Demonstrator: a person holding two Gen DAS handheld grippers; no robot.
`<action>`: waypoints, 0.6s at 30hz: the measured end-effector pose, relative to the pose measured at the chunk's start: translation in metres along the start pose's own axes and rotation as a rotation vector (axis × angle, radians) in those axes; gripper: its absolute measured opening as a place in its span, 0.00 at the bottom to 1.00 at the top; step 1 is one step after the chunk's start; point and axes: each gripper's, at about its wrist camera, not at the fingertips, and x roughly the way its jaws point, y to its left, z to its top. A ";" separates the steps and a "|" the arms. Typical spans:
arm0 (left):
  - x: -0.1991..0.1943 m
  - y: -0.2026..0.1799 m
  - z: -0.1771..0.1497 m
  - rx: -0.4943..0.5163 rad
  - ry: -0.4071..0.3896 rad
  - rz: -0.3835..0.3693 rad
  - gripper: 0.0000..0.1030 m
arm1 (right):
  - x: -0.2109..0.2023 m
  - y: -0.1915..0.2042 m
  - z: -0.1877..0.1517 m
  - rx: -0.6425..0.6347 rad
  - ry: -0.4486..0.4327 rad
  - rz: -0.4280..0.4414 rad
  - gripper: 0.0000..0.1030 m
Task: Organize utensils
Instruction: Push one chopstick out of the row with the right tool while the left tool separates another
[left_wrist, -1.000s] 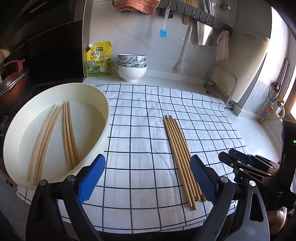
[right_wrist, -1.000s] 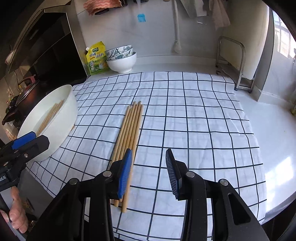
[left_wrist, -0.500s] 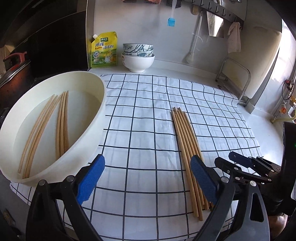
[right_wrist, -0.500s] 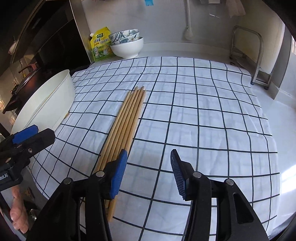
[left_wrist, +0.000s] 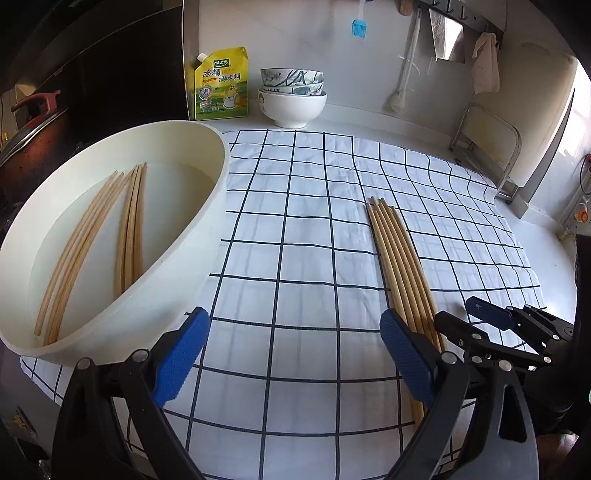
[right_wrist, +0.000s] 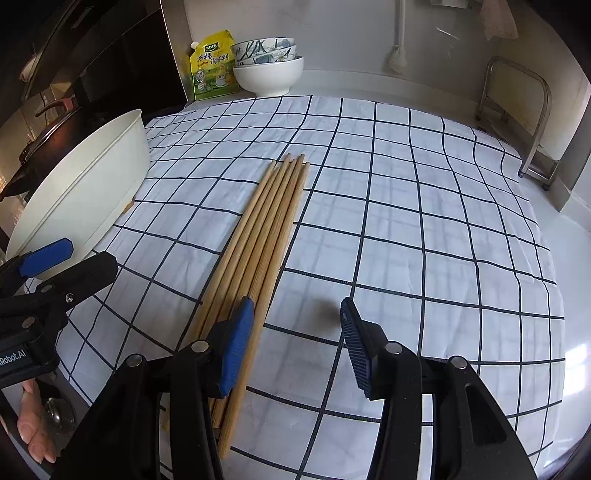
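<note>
Both tongs are released and carry nothing: your right tongs (right_wrist: 291, 336) hang low over the checked cloth (right_wrist: 406, 221) with the blue left pad (right_wrist: 236, 343) directly above the near ends of the chopstick bundle (right_wrist: 266, 229), and your left tongs (left_wrist: 291, 350) gape wide with that same bundle (left_wrist: 399, 266) passing behind their right pad.

Those chopsticks lie side by side on the cloth, running straight ahead and away from your right tongs. More chopsticks (left_wrist: 96, 236) rest in the white basin (left_wrist: 207, 221), ahead and to the left of your left tongs.

The step in hand looks like a pickup from the cloth bundle with the right tongs. To do it well, shift slightly left so the outermost stick sits between the pads instead of under one, then close across its width near this end. Keep the pads level with the cloth so neighbouring sticks aren't scattered; they touch one another and will likely roll.

Beyond, stacked bowls (right_wrist: 267, 70) and a yellow pouch (right_wrist: 212, 66) stand far ahead on the tabletop (right_wrist: 576, 258), well apart from your work.
</note>
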 end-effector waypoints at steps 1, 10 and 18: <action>0.001 0.000 0.000 -0.004 0.002 -0.002 0.89 | 0.000 0.000 0.000 0.000 0.002 -0.001 0.46; 0.005 -0.007 -0.002 0.004 0.016 -0.006 0.89 | 0.000 -0.006 -0.003 -0.010 0.011 -0.026 0.46; 0.021 -0.025 -0.007 0.022 0.054 -0.029 0.89 | -0.003 -0.030 -0.004 0.041 -0.007 -0.040 0.46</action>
